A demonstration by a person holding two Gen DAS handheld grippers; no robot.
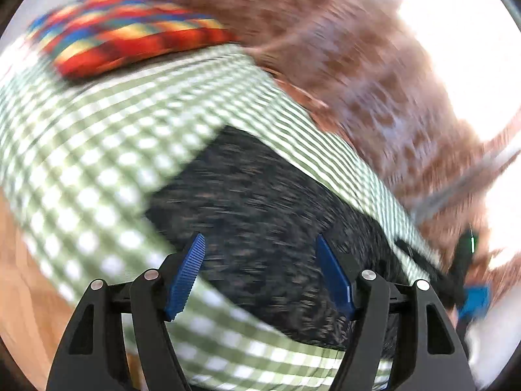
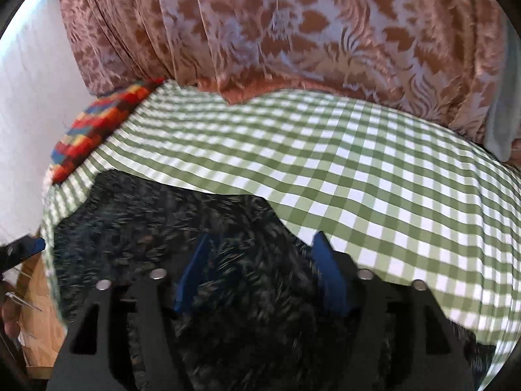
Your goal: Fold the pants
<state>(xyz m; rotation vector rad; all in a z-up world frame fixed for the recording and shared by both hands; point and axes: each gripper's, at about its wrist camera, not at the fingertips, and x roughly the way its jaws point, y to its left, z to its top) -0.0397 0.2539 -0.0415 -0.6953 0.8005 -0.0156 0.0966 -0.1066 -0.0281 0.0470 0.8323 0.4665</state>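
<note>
The pants (image 1: 260, 215) are dark with a fine speckled pattern and lie on a green-and-white checked cloth (image 1: 97, 150). The left wrist view is blurred by motion. My left gripper (image 1: 260, 244) is open and empty, its blue pads (image 1: 187, 273) wide apart over the pants. In the right wrist view the pants (image 2: 156, 228) fill the lower left. My right gripper (image 2: 260, 244) is open just above the fabric, with pants cloth between and under its pads (image 2: 329, 273). I cannot tell if it touches.
A multicoloured patchwork cushion (image 1: 130, 32) lies at the far left of the checked cloth (image 2: 358, 163), also seen in the right wrist view (image 2: 97, 123). A brown floral curtain (image 2: 293, 32) hangs behind. The other gripper shows at each view's edge (image 1: 472, 296) (image 2: 22, 251).
</note>
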